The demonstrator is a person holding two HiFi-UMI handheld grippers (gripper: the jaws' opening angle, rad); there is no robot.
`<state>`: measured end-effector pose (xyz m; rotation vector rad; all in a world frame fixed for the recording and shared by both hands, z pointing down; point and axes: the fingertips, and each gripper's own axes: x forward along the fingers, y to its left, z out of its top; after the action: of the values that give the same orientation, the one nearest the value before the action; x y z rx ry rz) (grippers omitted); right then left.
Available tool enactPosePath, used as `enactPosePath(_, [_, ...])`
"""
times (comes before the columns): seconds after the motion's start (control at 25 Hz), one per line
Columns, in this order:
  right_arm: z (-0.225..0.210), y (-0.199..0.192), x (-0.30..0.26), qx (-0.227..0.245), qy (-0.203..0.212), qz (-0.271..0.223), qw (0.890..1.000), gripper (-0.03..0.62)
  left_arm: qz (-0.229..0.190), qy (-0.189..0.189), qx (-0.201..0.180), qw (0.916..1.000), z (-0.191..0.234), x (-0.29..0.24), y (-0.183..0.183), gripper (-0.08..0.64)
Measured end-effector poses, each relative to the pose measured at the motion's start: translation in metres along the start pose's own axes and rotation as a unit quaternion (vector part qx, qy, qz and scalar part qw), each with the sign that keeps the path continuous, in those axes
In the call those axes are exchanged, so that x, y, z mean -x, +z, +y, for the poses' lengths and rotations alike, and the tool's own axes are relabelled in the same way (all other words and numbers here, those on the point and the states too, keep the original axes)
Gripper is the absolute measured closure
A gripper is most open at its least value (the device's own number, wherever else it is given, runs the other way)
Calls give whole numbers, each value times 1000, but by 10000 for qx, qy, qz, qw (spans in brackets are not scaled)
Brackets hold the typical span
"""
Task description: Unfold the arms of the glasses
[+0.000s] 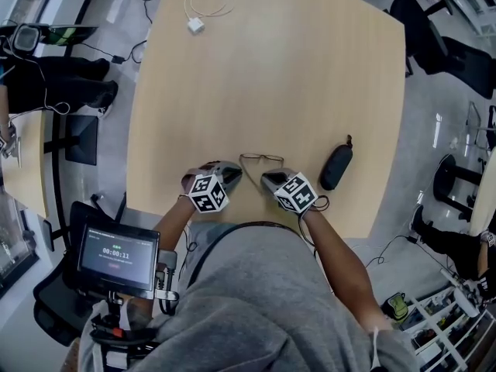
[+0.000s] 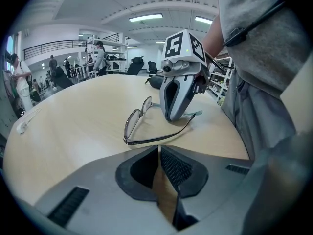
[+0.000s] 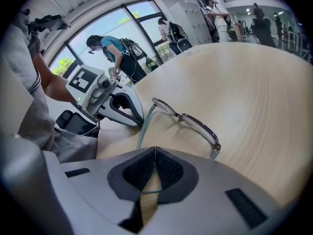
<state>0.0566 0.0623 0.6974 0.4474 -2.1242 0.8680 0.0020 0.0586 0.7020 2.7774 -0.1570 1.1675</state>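
Note:
The thin-framed glasses (image 1: 261, 159) lie on the wooden table (image 1: 310, 68) with both arms swung out toward me. My right gripper (image 1: 271, 180) (image 3: 155, 150) is shut on one teal-tipped arm, which shows as a thin line between its pads (image 3: 166, 173). In the left gripper view that gripper (image 2: 172, 117) stands tip-down on the table beside the glasses (image 2: 139, 121). My left gripper (image 1: 229, 175) (image 2: 159, 147) is shut with nothing between its jaws. The other, dark arm (image 2: 161, 137) lies just ahead of its tips.
A black glasses case (image 1: 336, 167) lies to the right of the glasses. A coiled white cable with a plug (image 1: 205, 6) sits at the table's far edge. A small screen (image 1: 116, 257) hangs at my lower left. People stand in the room beyond.

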Motion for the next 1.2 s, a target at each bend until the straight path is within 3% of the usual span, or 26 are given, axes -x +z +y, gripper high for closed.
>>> enactPosePath(0.32, [-5,0,-2,47,-38,-63,10000,581,17,-74,90,9999,-1,-2,-4,541])
enactPosePath(0.76, [-19,-2,-3,-426,-225,-204,9986,581,125,-264,277,9992,1,-10,-5,541])
enactPosePath(1.2, [-37,-9,-3,-846,-370,-149,9956,581,139,-136,849,9962,16,-10,-19,541])
